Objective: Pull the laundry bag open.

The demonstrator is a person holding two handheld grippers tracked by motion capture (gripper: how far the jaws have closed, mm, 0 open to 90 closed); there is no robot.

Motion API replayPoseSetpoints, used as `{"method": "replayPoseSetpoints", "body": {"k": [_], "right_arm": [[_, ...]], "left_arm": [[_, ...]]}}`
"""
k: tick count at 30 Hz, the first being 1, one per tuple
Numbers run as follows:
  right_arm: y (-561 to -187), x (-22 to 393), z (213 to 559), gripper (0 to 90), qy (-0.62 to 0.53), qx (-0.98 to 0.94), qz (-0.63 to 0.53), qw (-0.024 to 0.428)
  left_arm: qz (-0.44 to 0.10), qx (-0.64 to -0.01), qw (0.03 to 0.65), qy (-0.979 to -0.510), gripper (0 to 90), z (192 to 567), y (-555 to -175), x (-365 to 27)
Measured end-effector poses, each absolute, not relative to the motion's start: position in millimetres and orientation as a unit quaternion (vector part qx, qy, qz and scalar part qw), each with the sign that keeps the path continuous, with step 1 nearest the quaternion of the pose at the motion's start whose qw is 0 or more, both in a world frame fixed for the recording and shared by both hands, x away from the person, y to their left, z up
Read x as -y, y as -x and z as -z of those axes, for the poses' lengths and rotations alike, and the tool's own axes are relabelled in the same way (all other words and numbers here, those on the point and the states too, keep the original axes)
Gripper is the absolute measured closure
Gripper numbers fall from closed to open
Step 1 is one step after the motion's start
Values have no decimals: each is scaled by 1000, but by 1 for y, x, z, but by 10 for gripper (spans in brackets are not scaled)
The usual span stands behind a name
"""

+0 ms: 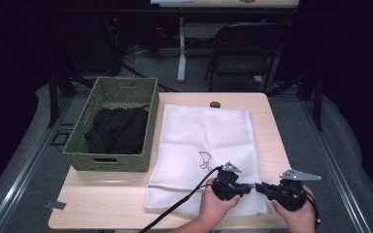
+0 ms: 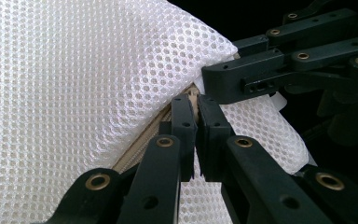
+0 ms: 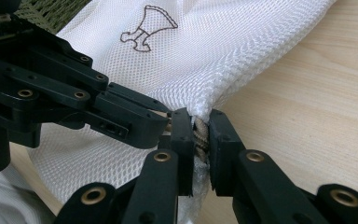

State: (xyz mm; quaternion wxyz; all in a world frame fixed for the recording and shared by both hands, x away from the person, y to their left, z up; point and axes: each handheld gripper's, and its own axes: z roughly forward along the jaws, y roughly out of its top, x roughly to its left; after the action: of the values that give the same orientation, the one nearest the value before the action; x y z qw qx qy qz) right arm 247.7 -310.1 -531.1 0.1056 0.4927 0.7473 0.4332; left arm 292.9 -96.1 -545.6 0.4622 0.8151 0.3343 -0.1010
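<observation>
White mesh bag (image 1: 204, 145) at table's (image 1: 102, 204) near edge is clamped by left gripper (image 1: 246, 188) and right gripper (image 1: 260, 187).

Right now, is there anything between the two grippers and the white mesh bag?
Nothing visible. The left gripper is shut on the zipper edge of the white mesh bag, and the right gripper is shut on the bag's bunched corner beside it.

On the left of the light wooden tabletop (image 1: 116, 199) we see a green woven basket (image 1: 148, 136) with black cloth (image 1: 116, 130) heaped inside it. A small dark object (image 1: 215, 104) lies at the far edge. Beyond the tabletop we see a black folding chair (image 1: 243, 48) on grey carpet.
</observation>
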Motion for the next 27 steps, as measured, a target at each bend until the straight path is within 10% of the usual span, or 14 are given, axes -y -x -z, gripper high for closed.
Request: {"method": "replayPoseSetpoints", "body": {"k": [27], "right_arm": [[-248, 314, 531, 832, -509, -740, -418, 132]], "left_arm": [[95, -356, 458, -809, 871, 550, -293, 82]]}}
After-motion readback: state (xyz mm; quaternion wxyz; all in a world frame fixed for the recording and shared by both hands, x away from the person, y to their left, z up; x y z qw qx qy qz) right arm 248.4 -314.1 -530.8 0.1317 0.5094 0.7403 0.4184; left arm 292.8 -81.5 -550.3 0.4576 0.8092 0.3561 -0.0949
